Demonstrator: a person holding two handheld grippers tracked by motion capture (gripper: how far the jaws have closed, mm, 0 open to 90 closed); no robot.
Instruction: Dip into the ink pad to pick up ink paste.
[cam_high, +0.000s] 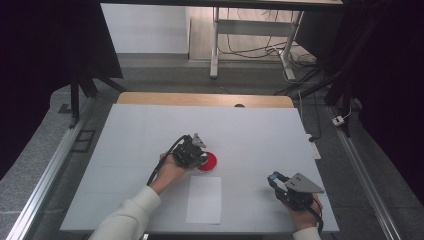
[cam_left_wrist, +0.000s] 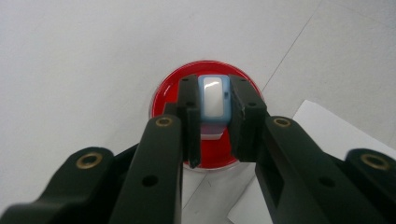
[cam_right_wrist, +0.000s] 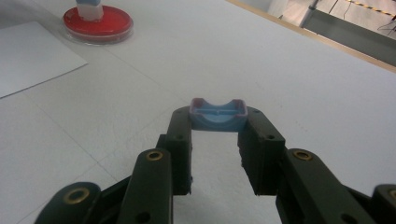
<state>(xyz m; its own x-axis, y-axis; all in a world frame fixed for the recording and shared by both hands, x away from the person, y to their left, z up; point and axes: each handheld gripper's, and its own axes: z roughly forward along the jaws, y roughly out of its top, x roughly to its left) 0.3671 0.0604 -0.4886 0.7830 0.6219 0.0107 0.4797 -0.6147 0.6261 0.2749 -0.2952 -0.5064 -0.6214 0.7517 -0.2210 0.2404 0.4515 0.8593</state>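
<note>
A round red ink pad (cam_high: 212, 162) lies mid-table. My left gripper (cam_high: 198, 156) points down over it and is shut on a small stamp (cam_left_wrist: 213, 100) with a blue frame and a white body. The stamp's lower end rests on the red pad (cam_left_wrist: 170, 93). In the right gripper view the stamp (cam_right_wrist: 89, 9) stands on the pad (cam_right_wrist: 105, 25) at far left. My right gripper (cam_right_wrist: 217, 115) sits low near the table's front right and is shut on a blue cap (cam_right_wrist: 217, 117) with an open hollow side up. From above, the cap (cam_high: 273, 176) shows at the right gripper (cam_high: 276, 181) tips.
A white sheet of paper (cam_high: 204, 200) lies just in front of the pad, between the two hands; its corner (cam_left_wrist: 327, 126) shows beside the pad. The white tabletop (cam_high: 150, 130) has a wooden far edge (cam_high: 200, 98). Desk legs and cables lie beyond.
</note>
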